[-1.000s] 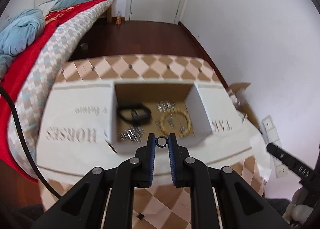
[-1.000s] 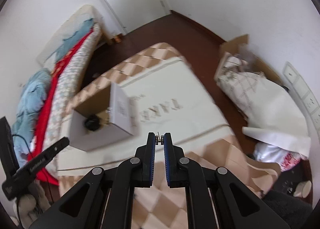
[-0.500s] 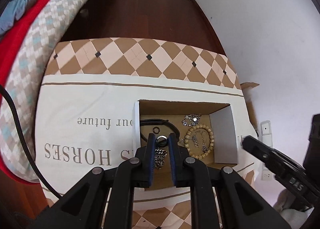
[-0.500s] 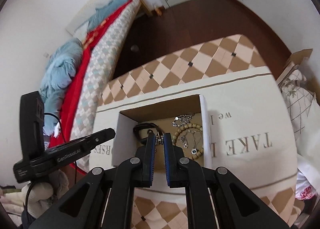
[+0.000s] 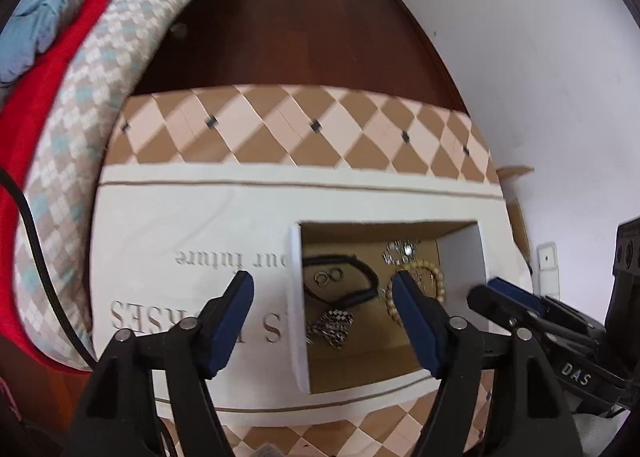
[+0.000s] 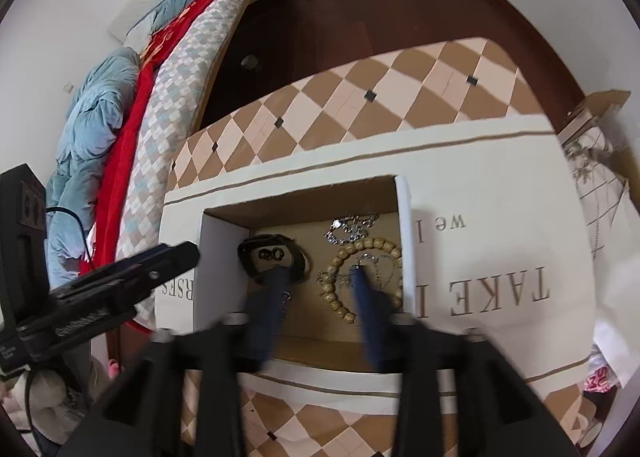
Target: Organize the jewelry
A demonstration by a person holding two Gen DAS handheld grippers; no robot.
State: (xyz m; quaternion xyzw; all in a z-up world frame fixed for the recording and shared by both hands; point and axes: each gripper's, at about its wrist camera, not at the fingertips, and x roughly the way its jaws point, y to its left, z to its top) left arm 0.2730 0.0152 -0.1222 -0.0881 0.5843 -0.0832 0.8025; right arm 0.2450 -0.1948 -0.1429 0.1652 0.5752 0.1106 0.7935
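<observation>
Grippers both hanging over the open cardboard box [image 5: 294, 297] on the printed white cloth [image 5: 192, 225], pointing steeply down into it. Going left to right: left gripper [image 5: 322, 297] jaws opening, spread wide, nothing between the pads; its left finger is sitting outside the box's left wall, its right finger over the box floor. Directly under the gap, lying on the floor, two small rings [image 5: 329, 277] are sitting side by side inside the loop of a black band [image 5: 362, 271], with a silver chain [image 5: 330, 323] bunched just nearer the camera. Right of those, a wooden bead bracelet [image 6: 360, 247] is lying flat as a round loop, a thin silver necklace [image 6: 376, 261] draped across it, and a sparkly silver piece [image 6: 352, 225] just beyond toward the far wall. Right gripper [image 6: 320, 277] jaws also opening, blurred, nothing pinched; left finger is over the black band, right finger over the bracelet's middle. Judging: both drops look done, jewelry all inside the box, below and slightly ahead of the fingertips; next move is likely lifting clear
</observation>
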